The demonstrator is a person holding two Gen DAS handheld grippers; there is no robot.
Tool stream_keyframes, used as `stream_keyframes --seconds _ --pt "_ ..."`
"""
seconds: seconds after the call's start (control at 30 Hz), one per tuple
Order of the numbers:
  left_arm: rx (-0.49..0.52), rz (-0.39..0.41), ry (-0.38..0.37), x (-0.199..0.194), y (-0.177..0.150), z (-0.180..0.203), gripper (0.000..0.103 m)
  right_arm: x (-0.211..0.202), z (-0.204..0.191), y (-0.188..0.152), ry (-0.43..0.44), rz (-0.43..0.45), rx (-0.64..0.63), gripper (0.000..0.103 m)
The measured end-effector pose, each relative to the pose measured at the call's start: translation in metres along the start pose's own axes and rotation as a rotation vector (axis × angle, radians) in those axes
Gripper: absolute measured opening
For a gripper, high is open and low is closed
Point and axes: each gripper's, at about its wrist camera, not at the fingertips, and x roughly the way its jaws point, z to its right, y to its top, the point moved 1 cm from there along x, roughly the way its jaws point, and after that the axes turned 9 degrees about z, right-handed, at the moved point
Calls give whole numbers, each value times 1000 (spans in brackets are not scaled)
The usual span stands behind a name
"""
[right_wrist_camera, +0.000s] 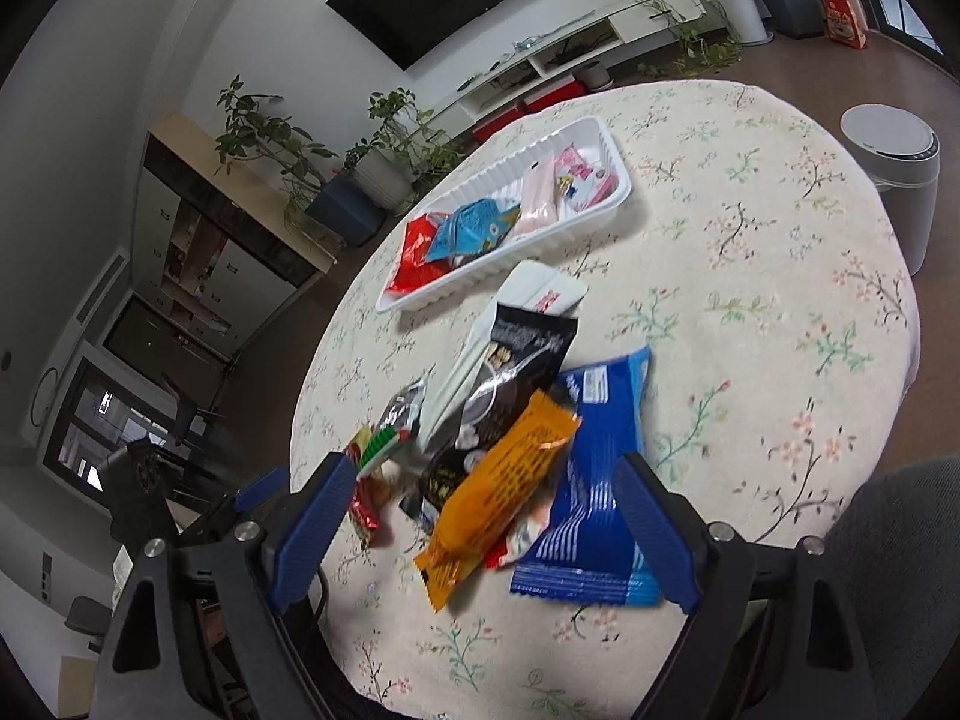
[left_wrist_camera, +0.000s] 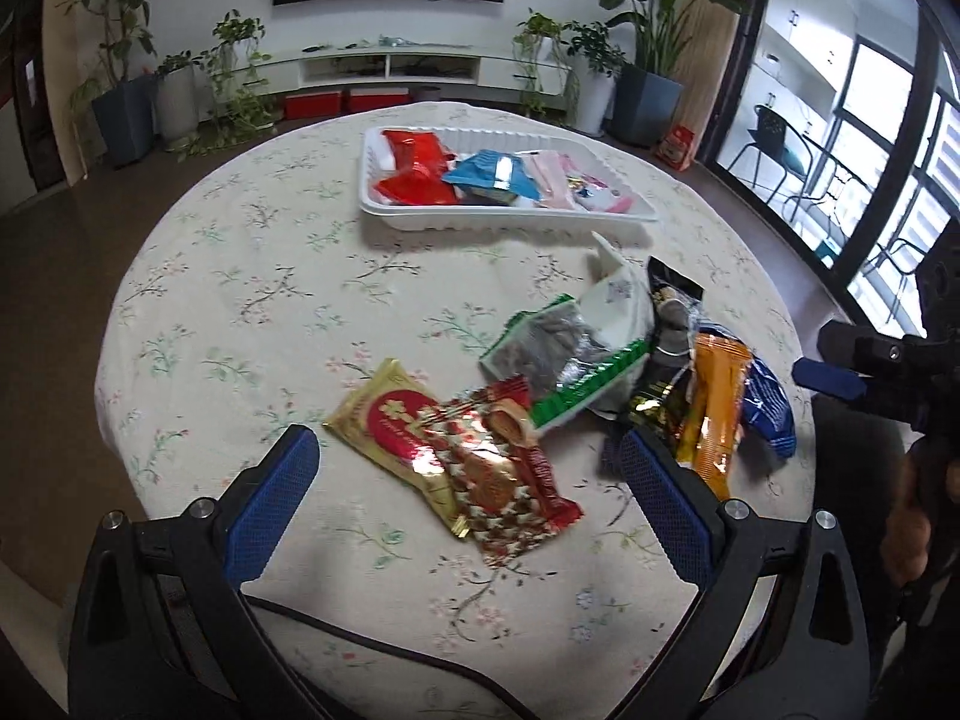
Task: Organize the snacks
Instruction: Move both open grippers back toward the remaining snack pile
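Left gripper [left_wrist_camera: 465,468]: fingers spread wide, holding nothing, poised over the near part of the round table [left_wrist_camera: 252,276] with its floral cloth. Between its blue pads [left_wrist_camera: 270,498] lie a gold-and-red packet [left_wrist_camera: 396,432] and, overlapping it, a red patterned wrapper [left_wrist_camera: 510,480]; neither is touched.

Loose pile, centre to right: green-edged packet [left_wrist_camera: 558,360], white pouch [left_wrist_camera: 618,300], black packet [left_wrist_camera: 672,306], orange packet [left_wrist_camera: 714,402], blue packet [left_wrist_camera: 771,408]. All overlap, so lower edges are hidden and printing is unreadable.

White tray [left_wrist_camera: 510,217], far side of table, well apart from the pile: holds red packets [left_wrist_camera: 414,174], a light-blue packet [left_wrist_camera: 492,174] and pink packets [left_wrist_camera: 564,180], partly stacked.

Right gripper [right_wrist_camera: 483,516]: released, jaws wide, straddling the orange packet [right_wrist_camera: 498,492] and blue packet [right_wrist_camera: 594,492] without contact; image blurred here. Bare cloth lies open to the pile's right, up to the table rim. White bin [right_wrist_camera: 900,174] stands beyond that rim, partly cut off by it.
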Motion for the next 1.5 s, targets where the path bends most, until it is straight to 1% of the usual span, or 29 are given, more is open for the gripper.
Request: stream_keyframes --seconds 0.03,0.07,0.1,0.13,0.17,0.23,0.33,0.43,0.5,0.53,0.57,0.63,0.93,1.0,1.03,1.07,1.23,1.37,1.5 --pt "6 -7 2 3 -1 3 97 1 -1 -2 0 -3 -2 89" --pt "7 -17 4 5 0 4 88 1 -2 -4 4 -6 -4 89" --pt "4 -26 0 8 -1 5 82 2 -4 -6 11 -10 -9 89" --pt "5 -35 -2 10 -1 5 71 3 -5 -7 14 -12 -12 88" --pt "11 -46 3 12 -1 6 66 4 -6 -7 14 -13 -17 88" --pt "16 -69 9 18 -3 5 64 4 -7 -8 15 -11 -21 88" --pt "11 -92 16 24 -6 2 64 3 -5 -9 21 -10 -15 88" --pt "6 -109 8 28 -8 0 64 2 -2 -9 19 -7 -10 88" --pt "-1 -120 4 32 -9 -2 60 2 0 -9 18 -6 -4 88" --pt "-3 -124 4 34 -10 -3 56 2 0 -9 18 -5 -8 88" --pt "-6 -126 0 35 -10 -5 48 2 0 -9 18 -4 -9 88" --pt "-15 -129 -13 35 -11 -7 41 2 0 -9 18 -4 -9 88" --pt "-15 -134 -48 28 -14 -13 40 2 0 -9 15 -5 -12 87" --pt "-7 -130 -61 25 -13 -12 38 3 0 -10 13 -6 -19 85" --pt "-3 -131 -66 24 -14 -11 35 3 -1 -10 11 -6 -24 84" --pt "1 -135 -71 23 -15 -11 35 2 -2 -9 9 -6 -29 84" --pt "9 -145 -91 18 -23 -11 34 0 -7 -9 8 -9 -42 84" --pt "20 -144 -105 11 -26 -11 33 -1 -9 -10 -28 -2 -81 83" --pt "12 -131 -114 2 -26 -16 33 -5 -6 -5 -137 16 -130 80"
